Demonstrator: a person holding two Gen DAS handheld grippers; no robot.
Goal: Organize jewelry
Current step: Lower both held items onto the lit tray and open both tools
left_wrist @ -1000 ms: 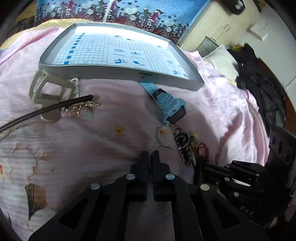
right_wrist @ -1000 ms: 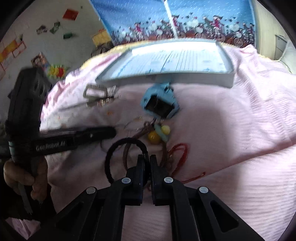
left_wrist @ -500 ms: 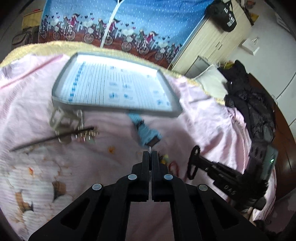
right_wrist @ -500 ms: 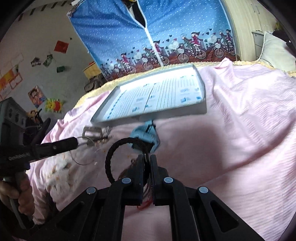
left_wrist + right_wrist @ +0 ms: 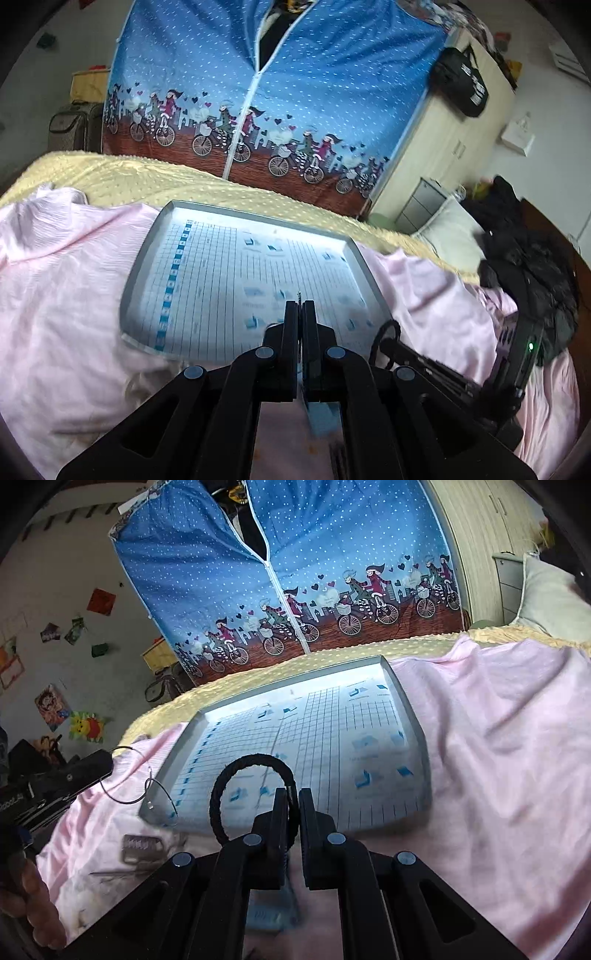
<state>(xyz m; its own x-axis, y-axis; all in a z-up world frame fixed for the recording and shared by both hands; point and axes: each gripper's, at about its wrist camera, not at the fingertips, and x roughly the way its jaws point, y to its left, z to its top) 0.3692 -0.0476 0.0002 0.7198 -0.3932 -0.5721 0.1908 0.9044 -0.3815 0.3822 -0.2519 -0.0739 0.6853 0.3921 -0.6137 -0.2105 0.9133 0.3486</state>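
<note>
both grippers (image 5: pixel 299 304) (image 5: pixel 291 794) loaded, near tray (image 5: pixel 413 716) edge

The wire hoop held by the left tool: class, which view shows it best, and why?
The right wrist view. There the wire hoop hangs in full outline from the left tool, beside the tray. The left wrist view shows only a tiny wire tip above its shut fingers.
</note>
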